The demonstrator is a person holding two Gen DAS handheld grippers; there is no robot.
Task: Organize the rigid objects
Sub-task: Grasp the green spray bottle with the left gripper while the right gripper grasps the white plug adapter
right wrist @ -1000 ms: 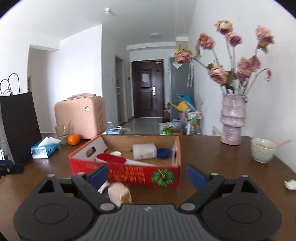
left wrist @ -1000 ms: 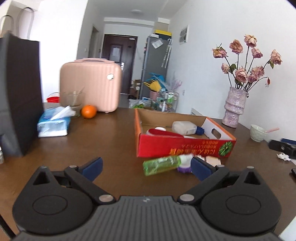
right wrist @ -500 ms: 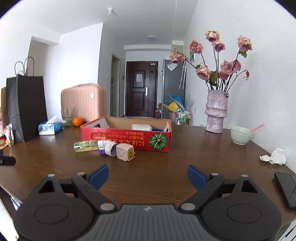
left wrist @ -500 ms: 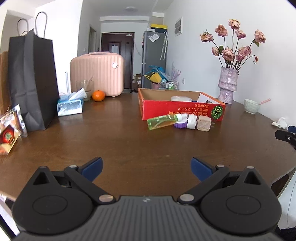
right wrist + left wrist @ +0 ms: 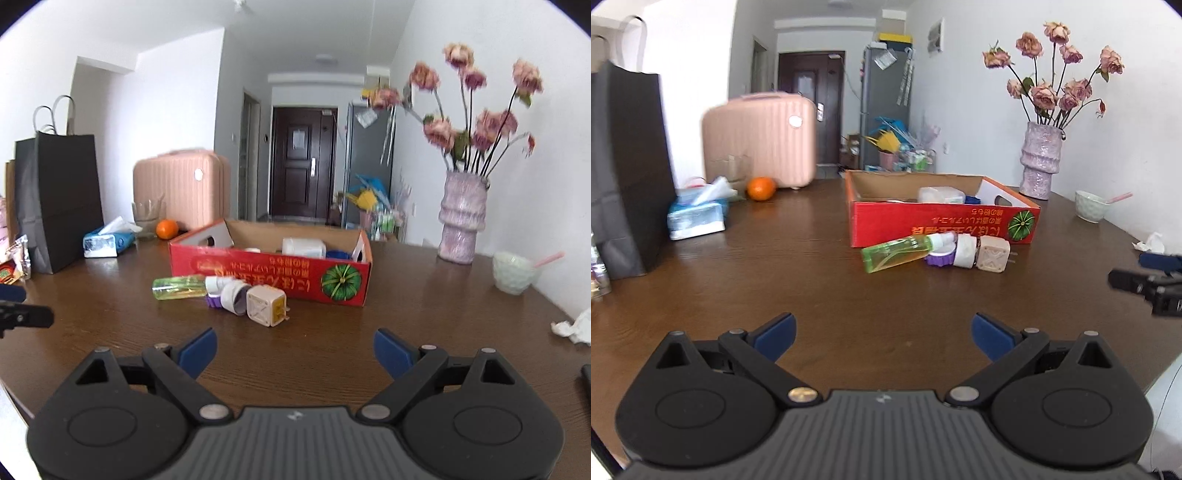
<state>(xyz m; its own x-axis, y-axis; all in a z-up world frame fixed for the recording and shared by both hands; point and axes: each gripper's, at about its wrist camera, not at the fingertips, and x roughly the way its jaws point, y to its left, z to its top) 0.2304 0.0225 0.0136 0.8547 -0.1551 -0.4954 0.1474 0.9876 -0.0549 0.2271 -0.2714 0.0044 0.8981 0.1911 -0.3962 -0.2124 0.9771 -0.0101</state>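
A red cardboard box (image 5: 942,225) (image 5: 273,269) stands open-topped on the brown table, with a white container (image 5: 940,194) (image 5: 303,246) and a blue cap inside. Against its near wall lie a green bottle (image 5: 895,253) (image 5: 180,287), a purple-and-white jar (image 5: 947,253) (image 5: 229,295) and a beige plug cube (image 5: 993,254) (image 5: 266,305). My left gripper (image 5: 882,334) is open, well short of them, with nothing between its fingers. My right gripper (image 5: 294,349) is open too, with bare table between its blue pads, the plug cube just beyond.
A black paper bag (image 5: 626,170), tissue pack (image 5: 698,216), orange (image 5: 761,188) and pink case (image 5: 761,144) stand at the left and back. A vase of dried roses (image 5: 1039,162), a pale bowl (image 5: 1091,206) and crumpled tissue (image 5: 572,326) are at the right.
Both grippers pulled back from the box, then came forward and lower again. The items by the box now look nearer than half a second ago. Both grippers stayed open.
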